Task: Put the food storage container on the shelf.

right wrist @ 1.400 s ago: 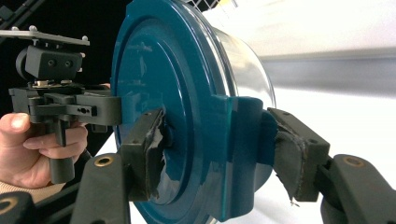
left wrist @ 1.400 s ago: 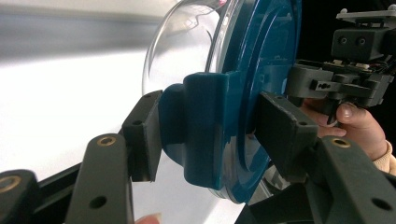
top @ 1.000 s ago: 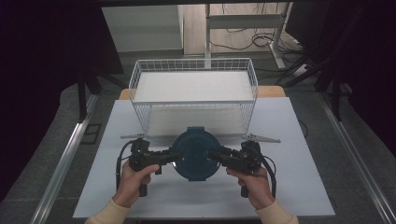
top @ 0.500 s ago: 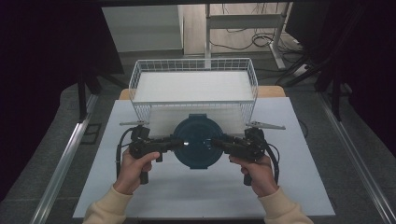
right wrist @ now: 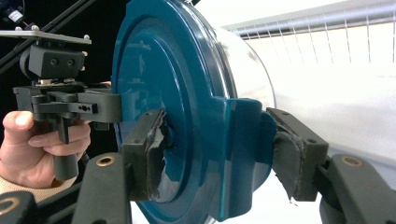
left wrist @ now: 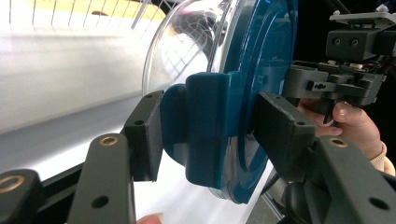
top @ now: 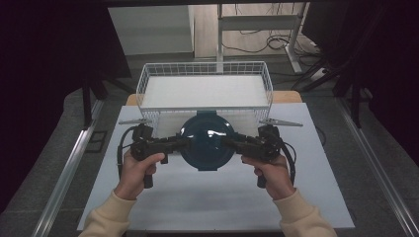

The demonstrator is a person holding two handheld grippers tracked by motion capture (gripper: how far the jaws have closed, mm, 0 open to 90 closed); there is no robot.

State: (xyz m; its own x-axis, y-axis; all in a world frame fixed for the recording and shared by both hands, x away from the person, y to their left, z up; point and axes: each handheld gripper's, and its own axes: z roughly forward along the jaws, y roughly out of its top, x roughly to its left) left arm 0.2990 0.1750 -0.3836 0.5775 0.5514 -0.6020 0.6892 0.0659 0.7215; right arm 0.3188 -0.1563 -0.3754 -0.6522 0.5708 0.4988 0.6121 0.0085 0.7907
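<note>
A big white table [top: 207,197] has a white wire basket [top: 205,89] at its far end. Just in front of the basket, a round blue lid [top: 206,140] with a clear dome hangs in the air above the table. The 2 grippers hold it up by its 2 side tabs. The left gripper [top: 185,142] is clamped on the left tab. The right gripper [top: 228,142] is clamped on the right tab.

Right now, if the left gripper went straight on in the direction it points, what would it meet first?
The left gripper points level across the table and already clamps a side tab of the blue lidded container, so it would push into that container first. Beyond it, probably the right gripper, which grips the opposite tab.
</note>
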